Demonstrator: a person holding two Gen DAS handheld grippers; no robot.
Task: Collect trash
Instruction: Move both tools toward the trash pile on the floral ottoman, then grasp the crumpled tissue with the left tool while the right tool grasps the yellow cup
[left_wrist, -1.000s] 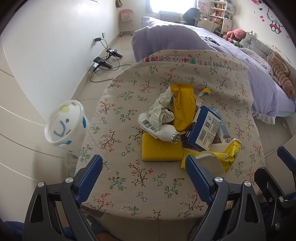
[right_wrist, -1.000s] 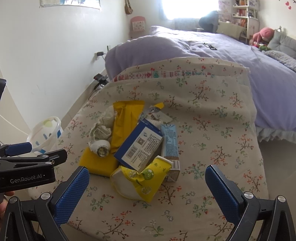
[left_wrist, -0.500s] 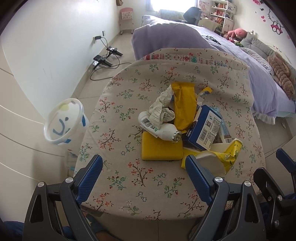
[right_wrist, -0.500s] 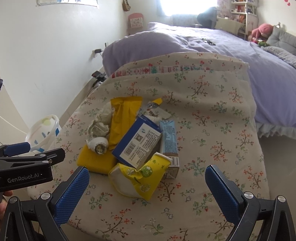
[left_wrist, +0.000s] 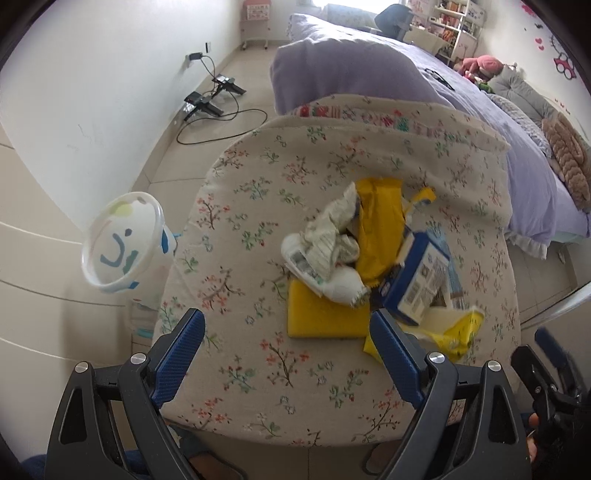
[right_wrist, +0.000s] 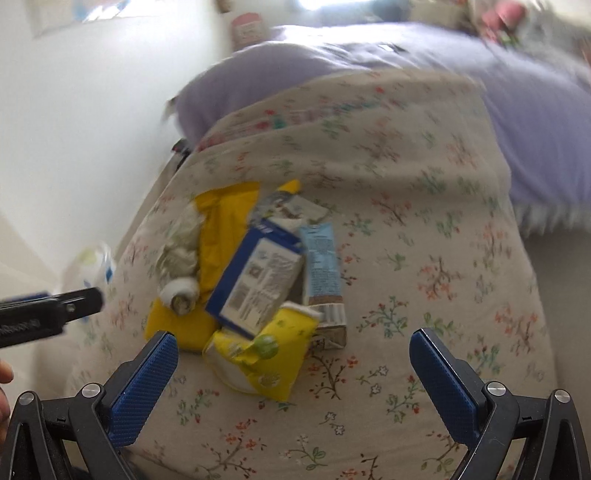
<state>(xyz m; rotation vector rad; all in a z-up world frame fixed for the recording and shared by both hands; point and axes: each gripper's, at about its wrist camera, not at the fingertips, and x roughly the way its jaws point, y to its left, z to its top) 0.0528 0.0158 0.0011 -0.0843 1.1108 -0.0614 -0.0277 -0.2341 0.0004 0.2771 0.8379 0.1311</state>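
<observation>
Both hand-held grippers hover with jaws spread wide and nothing between them: the left hand-held gripper (left_wrist: 288, 345) at the near edge of a tabletop (left_wrist: 258, 206) covered in floral cloth, the right hand-held gripper (right_wrist: 293, 360) just short of a heap of trash. The heap sits right of centre on the tabletop. It holds a flat yellow sponge (left_wrist: 325, 314), a white bottle (left_wrist: 325, 280) lying across the sponge's far edge, crumpled paper (left_wrist: 332, 232) on top of the bottle, a long yellow wrapper (left_wrist: 380, 229), a blue and white box (right_wrist: 258, 284) leaning on its neighbours, a light blue carton (right_wrist: 323, 273) beside it, and a crushed yellow pack (right_wrist: 258, 354) nearest the right jaws. A white bin (left_wrist: 122, 243) stands on the floor off the tabletop's left side, well apart from the heap. Because the pieces overlap, pulling one out could likely drag or topple others; the bottle might roll. A wide grab may also pinch the loose cloth. The right view is blurred, so aim there is uncertain.
</observation>
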